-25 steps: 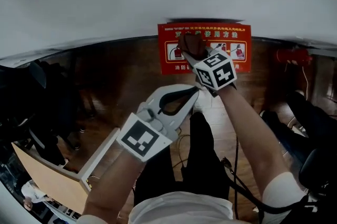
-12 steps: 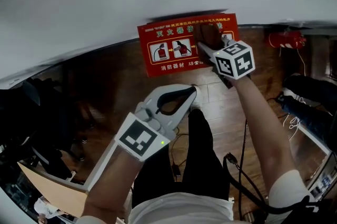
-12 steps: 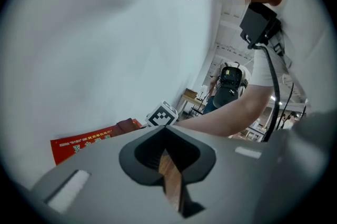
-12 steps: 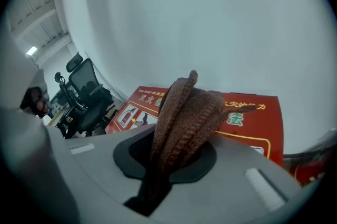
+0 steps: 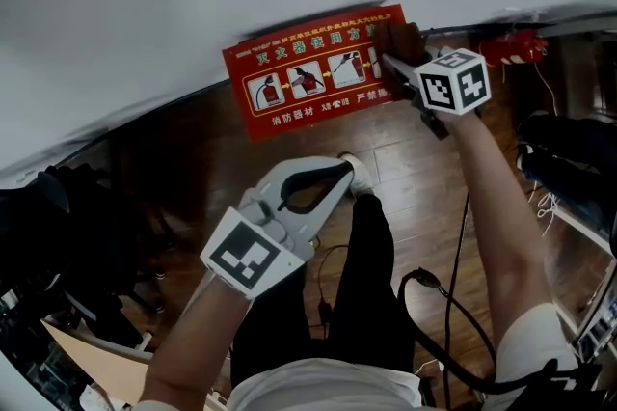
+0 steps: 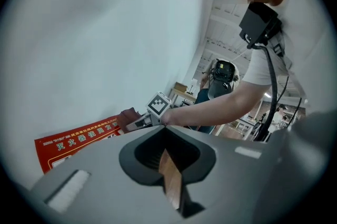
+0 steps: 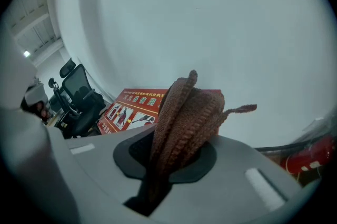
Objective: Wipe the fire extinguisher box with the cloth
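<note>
At the far right of the box (image 5: 289,81), the right gripper (image 5: 395,68) clamps the cloth (image 5: 397,35); the left gripper (image 5: 339,172) hangs closed, empty.

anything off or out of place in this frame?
Nothing damaged or spilled. The right gripper holds the cloth on the red box at its right end. Only oddity: what looks like an extinguisher is on the floor right of the box.

Head view looks steeply down; both gripper views also catch the fire extinguisher box (image 5: 313,71).
</note>
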The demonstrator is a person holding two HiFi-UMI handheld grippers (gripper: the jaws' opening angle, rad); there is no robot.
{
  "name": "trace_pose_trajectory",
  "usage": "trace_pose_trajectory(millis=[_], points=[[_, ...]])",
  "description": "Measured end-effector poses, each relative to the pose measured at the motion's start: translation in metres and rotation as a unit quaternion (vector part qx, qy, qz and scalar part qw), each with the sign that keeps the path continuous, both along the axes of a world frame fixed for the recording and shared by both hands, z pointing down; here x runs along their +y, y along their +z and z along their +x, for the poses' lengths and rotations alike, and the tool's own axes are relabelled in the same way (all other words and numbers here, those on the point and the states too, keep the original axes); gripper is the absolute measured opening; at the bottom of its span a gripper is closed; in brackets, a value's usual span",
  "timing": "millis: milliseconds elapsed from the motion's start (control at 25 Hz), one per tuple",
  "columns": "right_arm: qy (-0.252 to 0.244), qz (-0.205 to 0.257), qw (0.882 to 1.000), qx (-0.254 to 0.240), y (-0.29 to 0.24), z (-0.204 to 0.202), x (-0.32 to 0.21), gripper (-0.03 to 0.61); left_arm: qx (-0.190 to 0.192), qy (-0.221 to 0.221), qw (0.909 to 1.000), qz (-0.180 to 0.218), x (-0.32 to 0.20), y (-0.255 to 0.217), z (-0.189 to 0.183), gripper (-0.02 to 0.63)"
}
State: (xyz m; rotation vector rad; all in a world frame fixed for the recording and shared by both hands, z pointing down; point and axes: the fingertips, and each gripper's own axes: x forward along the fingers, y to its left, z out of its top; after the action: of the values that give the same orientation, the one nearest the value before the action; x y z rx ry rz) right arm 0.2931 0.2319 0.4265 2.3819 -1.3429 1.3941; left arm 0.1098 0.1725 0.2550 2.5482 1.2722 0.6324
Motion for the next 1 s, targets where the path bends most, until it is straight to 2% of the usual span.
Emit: trace_pose_trajectory(millis=[160,320,480,560,760,880,1000], points=[[0.013,0.048,0.999,-0.019,-0.005,0.005,0.021,0.046,-0.007,0.013,0.9999,0.006,0.02,0.005,-0.003,-0.002],[-0.009,0.132,0.989,-0.064,-0.02,0.009,0.038,0.046,-0.002,0.027,0.9996,-0.008,0.059,0.007,0.011,-0.002],[-0.037,0.232,0.963,-0.134,-0.014,0.013,0.047,0.045,-0.014,0.053,0.9984,0.011,0.096,0.011,0.034,-0.002],[-0.047,0.255,0.953,-0.159,-0.002,0.015,0.054,0.044,-0.018,0.065,0.9975,0.021,0.116,0.014,0.054,-0.002],[-0.05,0.331,0.921,-0.201,0.017,0.024,0.058,0.046,0.013,0.093,0.9954,0.017,0.153,0.013,0.115,-0.002],[-0.054,0.353,0.908,-0.22,0.033,0.025,0.063,0.046,0.006,0.11,0.9933,0.035,0.165,0.023,0.134,-0.002],[-0.051,0.363,0.899,-0.24,0.059,0.021,0.062,0.044,-0.003,0.119,0.9923,0.036,0.172,0.034,0.146,-0.002]])
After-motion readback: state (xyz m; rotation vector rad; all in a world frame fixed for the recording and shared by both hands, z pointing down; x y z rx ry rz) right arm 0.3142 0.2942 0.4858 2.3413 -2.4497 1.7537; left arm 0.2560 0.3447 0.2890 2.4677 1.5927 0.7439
